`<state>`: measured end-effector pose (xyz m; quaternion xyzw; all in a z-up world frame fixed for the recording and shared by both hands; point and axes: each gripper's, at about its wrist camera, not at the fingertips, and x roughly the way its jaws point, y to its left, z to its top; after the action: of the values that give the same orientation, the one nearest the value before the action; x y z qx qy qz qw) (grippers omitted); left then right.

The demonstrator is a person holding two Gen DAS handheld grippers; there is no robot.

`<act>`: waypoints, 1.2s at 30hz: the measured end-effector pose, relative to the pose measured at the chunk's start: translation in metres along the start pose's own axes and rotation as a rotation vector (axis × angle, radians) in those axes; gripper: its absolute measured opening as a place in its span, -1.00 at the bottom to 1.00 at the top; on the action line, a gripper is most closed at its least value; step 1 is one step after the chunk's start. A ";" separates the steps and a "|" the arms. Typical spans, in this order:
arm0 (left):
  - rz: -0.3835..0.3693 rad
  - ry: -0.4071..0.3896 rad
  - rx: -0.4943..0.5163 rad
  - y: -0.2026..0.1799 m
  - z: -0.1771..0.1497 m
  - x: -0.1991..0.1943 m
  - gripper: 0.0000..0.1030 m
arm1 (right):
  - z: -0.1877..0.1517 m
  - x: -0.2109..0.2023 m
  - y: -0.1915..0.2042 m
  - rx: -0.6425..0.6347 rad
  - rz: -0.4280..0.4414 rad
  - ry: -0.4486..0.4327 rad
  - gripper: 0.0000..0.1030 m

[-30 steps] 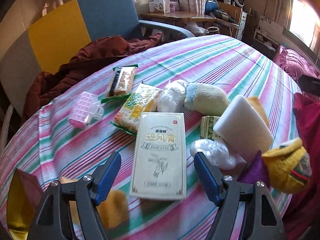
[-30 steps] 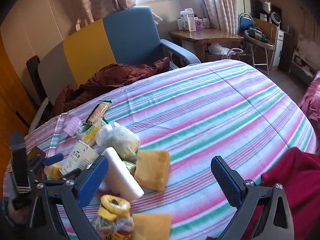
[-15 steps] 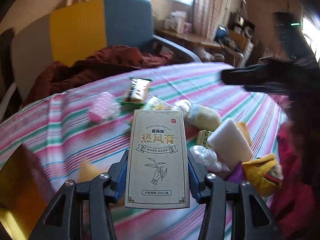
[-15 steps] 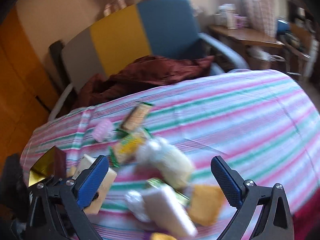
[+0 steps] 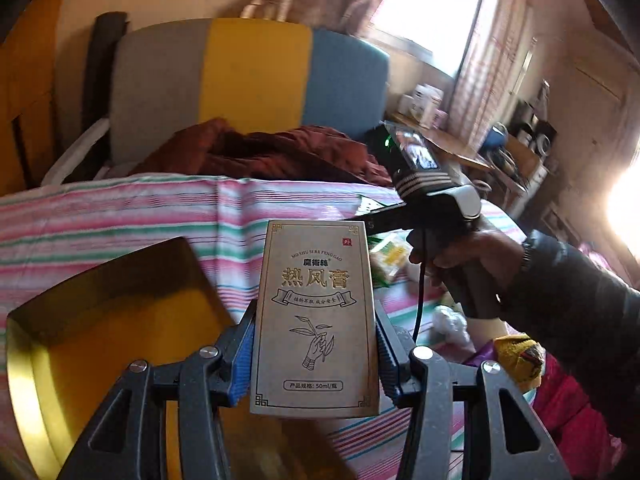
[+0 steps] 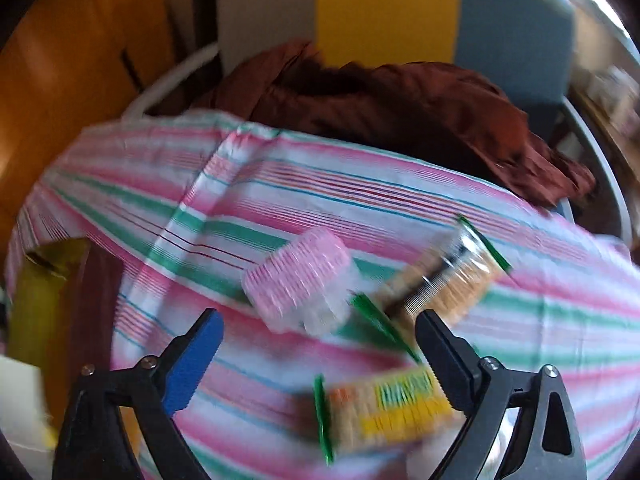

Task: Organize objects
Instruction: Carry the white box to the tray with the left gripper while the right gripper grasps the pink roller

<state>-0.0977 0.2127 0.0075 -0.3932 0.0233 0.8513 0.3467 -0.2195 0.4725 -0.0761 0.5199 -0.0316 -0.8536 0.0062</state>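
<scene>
— Gripping the tall box (image 5: 316, 316) by its two long sides, the left gripper (image 5: 314, 344) holds it upright at the centre of the left wrist view, clear of the striped cloth (image 5: 120, 212), with the gold tray (image 5: 100, 320) at lower left.

— And the other one?

— The right gripper (image 6: 316, 344) hangs with jaws wide and nothing between them, above the pink roller (image 6: 298, 280); two snack packets (image 6: 444, 284) (image 6: 384, 408) lie just beside it.

— What could go wrong?

— I think the smooth card could slide down between the pads if the squeeze eases. That view is smeared, so a hasty closing might catch a packet instead of the roller.
</scene>
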 end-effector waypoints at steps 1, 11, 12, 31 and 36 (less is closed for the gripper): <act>0.008 -0.002 -0.018 0.007 -0.002 -0.003 -0.01 | 0.004 0.006 0.002 -0.016 -0.009 0.009 0.92; 0.131 -0.020 -0.157 0.072 -0.022 -0.025 -0.01 | 0.020 0.035 0.016 -0.089 -0.063 0.052 0.43; 0.154 -0.019 -0.170 0.079 -0.023 -0.026 -0.01 | 0.020 0.030 0.018 -0.091 -0.067 0.036 0.43; 0.609 0.056 -0.317 0.204 -0.064 -0.050 0.11 | 0.002 -0.021 0.252 -0.323 0.287 0.030 0.44; 0.608 -0.008 -0.342 0.196 -0.070 -0.081 0.16 | 0.013 0.008 0.286 -0.175 0.362 0.067 0.53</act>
<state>-0.1344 -0.0045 -0.0310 -0.4176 -0.0051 0.9086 0.0062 -0.2411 0.1870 -0.0596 0.5312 -0.0498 -0.8204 0.2057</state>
